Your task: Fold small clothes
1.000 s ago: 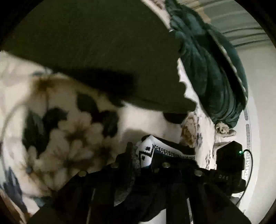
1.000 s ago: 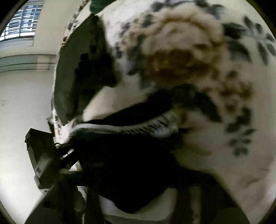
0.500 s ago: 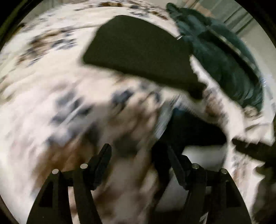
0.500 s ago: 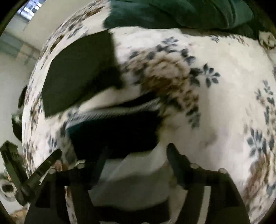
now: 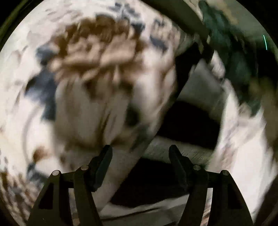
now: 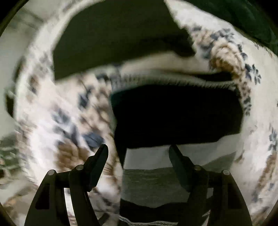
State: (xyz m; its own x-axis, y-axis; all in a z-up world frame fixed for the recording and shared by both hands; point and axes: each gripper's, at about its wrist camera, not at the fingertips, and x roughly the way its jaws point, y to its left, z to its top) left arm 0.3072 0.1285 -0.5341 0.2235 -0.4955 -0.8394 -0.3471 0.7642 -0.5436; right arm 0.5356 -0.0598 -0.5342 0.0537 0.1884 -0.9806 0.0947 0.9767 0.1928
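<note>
Under the left wrist camera, the left gripper (image 5: 140,153) points down at a floral blanket (image 5: 52,121), white with brown and dark blue blooms, and its two black fingers (image 5: 102,163) stand spread apart with nothing pinched between them; the whole view is badly smeared, so fine detail is lost. Just past and to the right of the fingertips lies the small garment (image 5: 189,120), a folded piece in black and white bands with a ribbed pale strip along its near edge, resting on the blanket and partly running under the gap between the fingers. Beyond it, toward the upper right, a dark flat cloth (image 5: 184,15) lies on the blanket, and a heap of dark green fabric (image 5: 239,69) sits at the far right. From the right wrist camera, the right gripper (image 6: 138,151) also points nearly straight down, fingers (image 6: 97,161) spread wide and empty. The garment (image 6: 177,113) lies directly ahead of them on the blanket (image 6: 52,104): a black panel with a knitted, ribbed band along its far edge, then white and grey sections nearer the fingertips, the grey part lying below the open gap. The dark flat cloth (image 6: 113,38) lies farther on, just beyond the garment, and green fabric (image 6: 243,15) fills the upper right corner
</note>
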